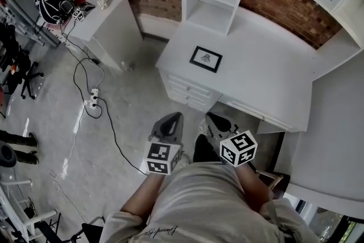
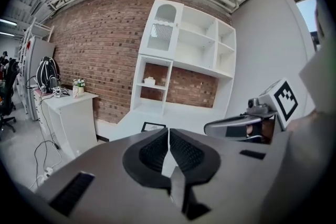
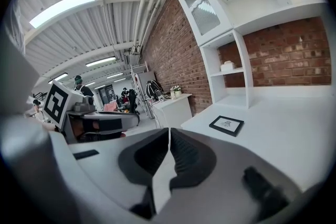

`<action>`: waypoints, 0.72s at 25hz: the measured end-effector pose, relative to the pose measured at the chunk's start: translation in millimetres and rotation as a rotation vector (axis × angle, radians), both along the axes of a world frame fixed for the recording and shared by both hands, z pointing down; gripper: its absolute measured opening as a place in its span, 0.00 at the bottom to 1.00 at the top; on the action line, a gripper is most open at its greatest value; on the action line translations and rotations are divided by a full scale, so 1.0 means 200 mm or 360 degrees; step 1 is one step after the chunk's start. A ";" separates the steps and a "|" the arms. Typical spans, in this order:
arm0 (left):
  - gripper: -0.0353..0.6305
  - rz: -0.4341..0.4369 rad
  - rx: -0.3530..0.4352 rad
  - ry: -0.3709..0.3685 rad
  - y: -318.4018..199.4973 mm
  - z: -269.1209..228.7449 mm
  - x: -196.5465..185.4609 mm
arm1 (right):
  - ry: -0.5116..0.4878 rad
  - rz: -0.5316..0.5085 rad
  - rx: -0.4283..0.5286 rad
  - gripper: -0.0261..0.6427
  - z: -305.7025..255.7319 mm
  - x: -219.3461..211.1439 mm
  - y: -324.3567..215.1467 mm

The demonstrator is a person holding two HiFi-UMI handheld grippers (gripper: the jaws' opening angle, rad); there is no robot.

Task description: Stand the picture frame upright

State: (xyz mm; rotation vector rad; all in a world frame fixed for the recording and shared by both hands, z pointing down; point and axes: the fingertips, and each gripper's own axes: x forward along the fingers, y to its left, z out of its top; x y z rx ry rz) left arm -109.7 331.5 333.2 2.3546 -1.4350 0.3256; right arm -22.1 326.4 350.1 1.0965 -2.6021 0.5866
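The black picture frame point(image 1: 206, 59) is lying flat, face up, toward the left side of the white desk point(image 1: 267, 74), showing a pale print.

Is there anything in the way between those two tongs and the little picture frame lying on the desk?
Nothing visible. The frame lies flat on the desk, with bare top around it. The shelf stands beyond it. The left tongs and right tongs are shut, empty, short of the desk's edge.

Head view: overhead, facing steeply down; desk point(image 1: 267, 65) at 1 o'clock, well off. Left gripper view and right gripper view: low, facing along their jaws towards the desk. All three share the picture frame point(image 1: 206, 59).
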 end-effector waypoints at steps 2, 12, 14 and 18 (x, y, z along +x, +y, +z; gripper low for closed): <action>0.09 -0.0013 0.0009 0.0006 -0.14 0.00 0.02 | -0.0010 -0.0003 0.0002 0.08 0.01 0.02 -0.13; 0.09 -0.0100 0.0030 0.0014 -0.82 -0.03 0.13 | 0.0007 -0.0062 -0.0008 0.08 0.00 0.17 -0.85; 0.09 -0.0124 0.0031 0.0023 -0.92 -0.03 0.16 | 0.0005 -0.0084 -0.0006 0.08 -0.01 0.20 -0.96; 0.09 -0.0163 0.0032 0.0020 -1.10 -0.04 0.20 | 0.0002 -0.0127 -0.0011 0.08 0.00 0.25 -1.14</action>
